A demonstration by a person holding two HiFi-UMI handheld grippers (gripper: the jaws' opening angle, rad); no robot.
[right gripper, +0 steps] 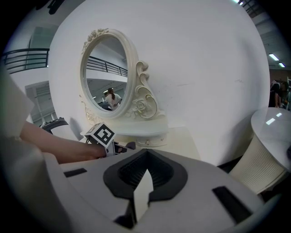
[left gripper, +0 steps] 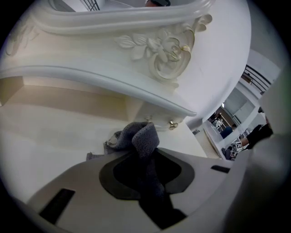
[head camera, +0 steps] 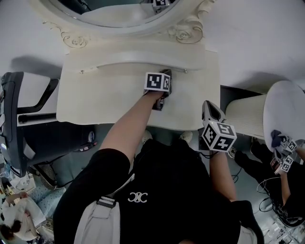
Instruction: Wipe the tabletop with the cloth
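Quick tally as it stands: two grippers in play, the left gripper [left gripper: 145, 157] and the right gripper [right gripper: 144, 177]. Each carries one marker cube, so that's two cubes, one [head camera: 157, 82] on the left and one [head camera: 219, 136] on the right. One grey cloth [left gripper: 138, 136], just the one. One cream tabletop [head camera: 95, 97]. Two small knobs under its back shelf, a left knob [head camera: 82, 71] and a right knob [head camera: 185, 70]. One oval mirror [head camera: 119, 12] above. One round white side table [head camera: 286, 109] at the right.
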